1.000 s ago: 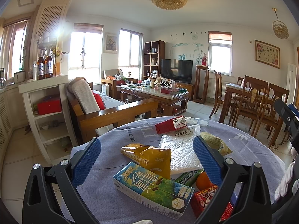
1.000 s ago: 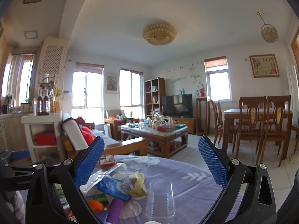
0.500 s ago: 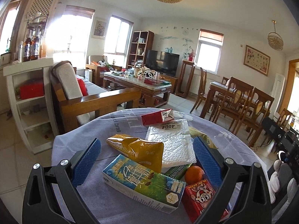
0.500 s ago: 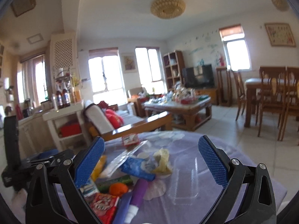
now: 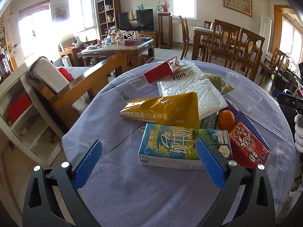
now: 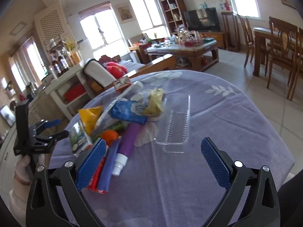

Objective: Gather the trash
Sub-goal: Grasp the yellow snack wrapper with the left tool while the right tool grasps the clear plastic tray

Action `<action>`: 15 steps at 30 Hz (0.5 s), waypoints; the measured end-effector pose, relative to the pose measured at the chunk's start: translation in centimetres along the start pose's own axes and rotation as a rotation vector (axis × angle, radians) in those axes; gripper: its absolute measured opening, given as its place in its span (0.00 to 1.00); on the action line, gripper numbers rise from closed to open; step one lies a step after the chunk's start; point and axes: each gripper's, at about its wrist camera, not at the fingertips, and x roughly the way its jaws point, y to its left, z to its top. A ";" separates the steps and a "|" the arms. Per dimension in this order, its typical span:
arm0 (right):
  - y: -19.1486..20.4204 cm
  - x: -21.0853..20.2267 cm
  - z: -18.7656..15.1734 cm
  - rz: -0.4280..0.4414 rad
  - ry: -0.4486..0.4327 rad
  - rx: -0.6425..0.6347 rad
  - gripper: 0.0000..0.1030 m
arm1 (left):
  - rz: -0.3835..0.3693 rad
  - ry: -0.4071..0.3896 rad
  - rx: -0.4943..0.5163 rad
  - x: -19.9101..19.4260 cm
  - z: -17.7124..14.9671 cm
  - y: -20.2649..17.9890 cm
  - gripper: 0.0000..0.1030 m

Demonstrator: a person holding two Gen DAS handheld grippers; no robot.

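Trash lies piled on a round table under a lavender cloth [image 5: 132, 189]. My left gripper [image 5: 148, 162] is open and low over the cloth, with a blue-green milk carton [image 5: 181, 147] just ahead of its right finger. Behind the carton lie a yellow pouch [image 5: 162, 109], a white bubble mailer [image 5: 193, 92], a red box [image 5: 162, 71], an orange [image 5: 226, 119] and a red carton [image 5: 248, 145]. My right gripper [image 6: 153, 162] is open and empty. A clear plastic tray [image 6: 176, 121] and a purple tube [image 6: 128, 140] lie just beyond it. The left gripper [image 6: 49, 130] shows at the table's left side.
A wooden sofa [image 5: 85, 83] and a white shelf unit [image 5: 22, 113] stand left of the table. Dining chairs [image 5: 236, 43] and a cluttered coffee table [image 5: 121, 49] stand farther back. A gloved hand [image 6: 20, 166] holds the left gripper. A blue packet [image 6: 128, 112] and a crumpled yellow wrapper [image 6: 154, 102] lie mid-pile.
Both grippers have tipped downward and come in over the table, so the trash looks larger and nearer. Both stay open and empty.
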 end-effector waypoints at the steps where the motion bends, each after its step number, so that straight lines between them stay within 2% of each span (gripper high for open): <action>1: -0.4 0.4 0.2 -0.023 0.013 0.001 0.95 | -0.015 0.011 -0.019 0.3 0.3 0.0 0.95; 4: -1.2 1.8 0.5 -0.051 0.046 -0.003 0.87 | -0.079 0.015 -0.084 0.8 1.3 0.2 0.95; 5: -1.2 2.2 0.6 -0.049 0.059 0.000 0.80 | -0.100 0.015 -0.116 0.9 1.8 0.3 0.95; 6: -1.4 2.7 0.8 -0.051 0.071 0.002 0.75 | -0.113 0.013 -0.139 1.1 2.2 0.3 0.95; 12: -2.4 4.4 1.9 -0.084 0.086 0.031 0.57 | -0.175 0.005 -0.320 2.5 3.8 1.3 0.95; 15: -3.2 5.5 2.3 -0.094 0.105 0.049 0.54 | -0.158 0.017 -0.371 3.1 4.4 1.7 0.94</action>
